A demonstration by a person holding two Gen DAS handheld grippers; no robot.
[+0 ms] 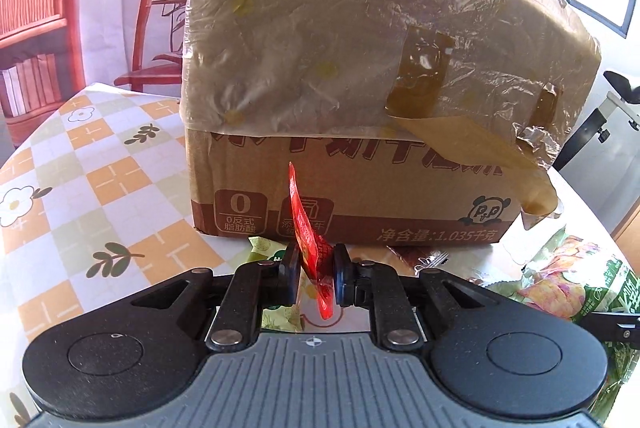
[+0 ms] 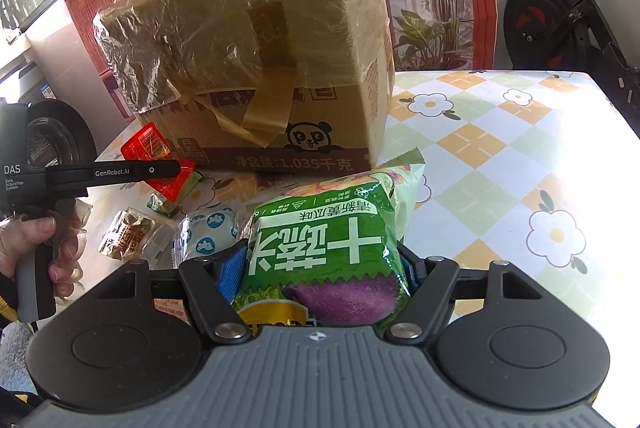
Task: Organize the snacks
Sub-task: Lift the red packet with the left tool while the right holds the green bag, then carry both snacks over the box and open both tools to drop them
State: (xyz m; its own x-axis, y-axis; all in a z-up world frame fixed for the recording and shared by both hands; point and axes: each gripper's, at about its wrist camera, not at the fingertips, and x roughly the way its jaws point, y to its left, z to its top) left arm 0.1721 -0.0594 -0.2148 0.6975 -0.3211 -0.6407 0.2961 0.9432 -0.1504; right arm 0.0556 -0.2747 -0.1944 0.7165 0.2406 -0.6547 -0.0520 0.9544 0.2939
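Note:
A taped cardboard box (image 1: 360, 76) stands on the table, also in the right wrist view (image 2: 260, 60). My left gripper (image 1: 316, 264) is shut on a red snack packet (image 1: 308, 236), held upright just in front of the box; the packet shows from the right wrist view (image 2: 146, 144) beside the left gripper's finger (image 2: 132, 170). My right gripper (image 2: 324, 264) is shut on a big green chip bag (image 2: 320, 236), held in front of the box; the bag shows at the right of the left wrist view (image 1: 576, 280). Several small wrapped snacks (image 2: 132, 240) lie on the table.
The table has a checked flower-print cloth (image 2: 500, 148). A blue-and-white packet (image 2: 208, 236) and a small green packet (image 2: 162, 206) lie near the box. A red chair (image 1: 160, 8) stands behind the table, an exercise bike (image 2: 560, 8) at the far right.

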